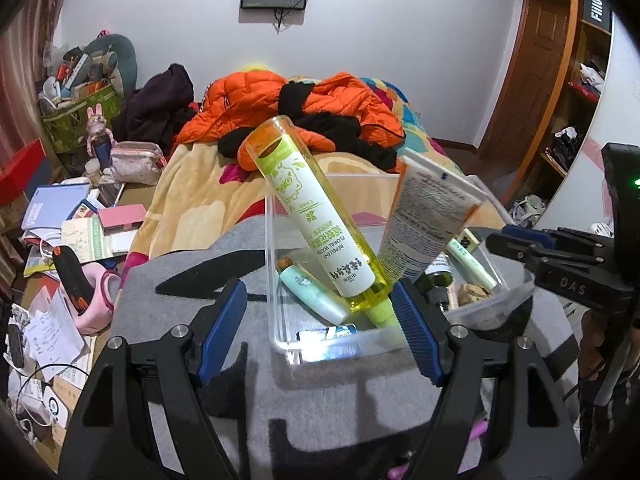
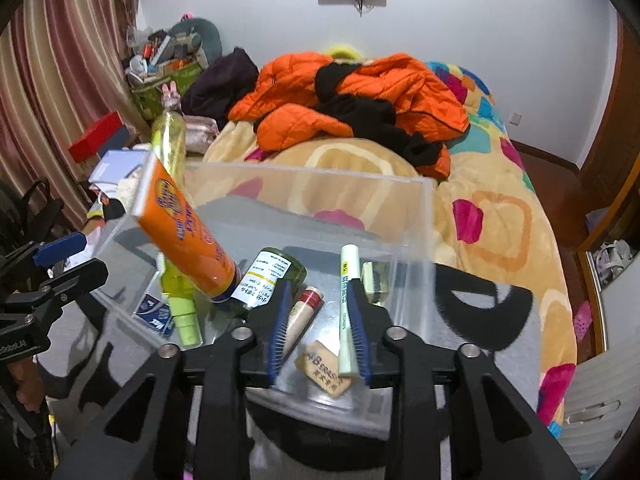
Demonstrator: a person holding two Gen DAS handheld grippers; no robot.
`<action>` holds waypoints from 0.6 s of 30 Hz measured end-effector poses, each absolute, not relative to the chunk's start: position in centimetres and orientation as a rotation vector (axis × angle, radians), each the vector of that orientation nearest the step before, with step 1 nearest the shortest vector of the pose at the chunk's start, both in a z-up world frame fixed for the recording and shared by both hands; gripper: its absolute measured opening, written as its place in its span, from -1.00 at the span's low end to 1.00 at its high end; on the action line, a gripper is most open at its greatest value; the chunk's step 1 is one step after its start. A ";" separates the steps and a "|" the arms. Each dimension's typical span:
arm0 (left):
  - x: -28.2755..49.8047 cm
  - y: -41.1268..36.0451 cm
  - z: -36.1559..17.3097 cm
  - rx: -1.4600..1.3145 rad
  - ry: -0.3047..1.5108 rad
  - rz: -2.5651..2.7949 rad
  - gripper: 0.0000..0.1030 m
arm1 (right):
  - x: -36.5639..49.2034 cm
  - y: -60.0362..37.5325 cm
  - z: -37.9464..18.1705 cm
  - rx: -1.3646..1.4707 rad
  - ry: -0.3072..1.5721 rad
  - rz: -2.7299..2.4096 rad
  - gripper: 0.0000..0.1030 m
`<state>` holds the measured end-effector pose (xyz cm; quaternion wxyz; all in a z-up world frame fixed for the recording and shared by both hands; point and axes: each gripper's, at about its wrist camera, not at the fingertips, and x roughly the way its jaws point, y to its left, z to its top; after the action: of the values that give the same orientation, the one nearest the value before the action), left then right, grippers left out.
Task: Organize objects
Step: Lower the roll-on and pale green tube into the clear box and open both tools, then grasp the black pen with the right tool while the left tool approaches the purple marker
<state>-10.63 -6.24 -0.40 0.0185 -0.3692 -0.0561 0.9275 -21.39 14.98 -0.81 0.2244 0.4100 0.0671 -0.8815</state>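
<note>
Left wrist view: my left gripper (image 1: pixel 320 326) gapes wide, empty, lower centre.
Yellow bottle (image 1: pixel 320 216): leaning in clear box (image 1: pixel 276 336).
Right gripper (image 2: pixel 320 334): parted, empty, around a pale stick (image 2: pixel 347 312).

bed (image 2: pixel 500 216) | grey cloth (image 1: pixel 192 280) | clear box (image 2: pixel 416 220) on cloth

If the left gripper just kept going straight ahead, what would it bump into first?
Probably the near wall of the clear plastic box, which sits between its open fingers. Just behind it leans the yellow floral water bottle. Left gripper; depth is hard to judge.
</note>
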 end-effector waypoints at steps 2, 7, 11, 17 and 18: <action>-9.7 -5.9 0.1 -1.132 -0.155 2.880 0.55 | -20.5 15.8 0.0 1.102 0.173 -2.445 -0.33; -8.1 -5.2 0.7 -1.116 -0.127 2.885 0.75 | -18.0 18.0 1.5 1.045 0.176 -2.483 -0.14; -6.9 -4.5 0.1 -1.143 -0.114 2.859 0.76 | -16.1 19.9 1.8 1.047 0.166 -2.499 -0.13; -5.7 -2.8 -3.0 -1.270 -0.057 2.787 0.76 | -13.3 21.7 -0.4 1.141 0.204 -2.486 -0.13; -5.5 -2.5 -3.7 -1.299 -0.055 2.759 0.76 | -13.0 21.9 -1.0 1.164 0.207 -2.477 -0.13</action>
<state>-5.48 -2.45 -3.71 0.0457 -0.4255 -0.0180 0.9036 -12.96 21.93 -1.00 0.1971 0.4157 0.0739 -0.8848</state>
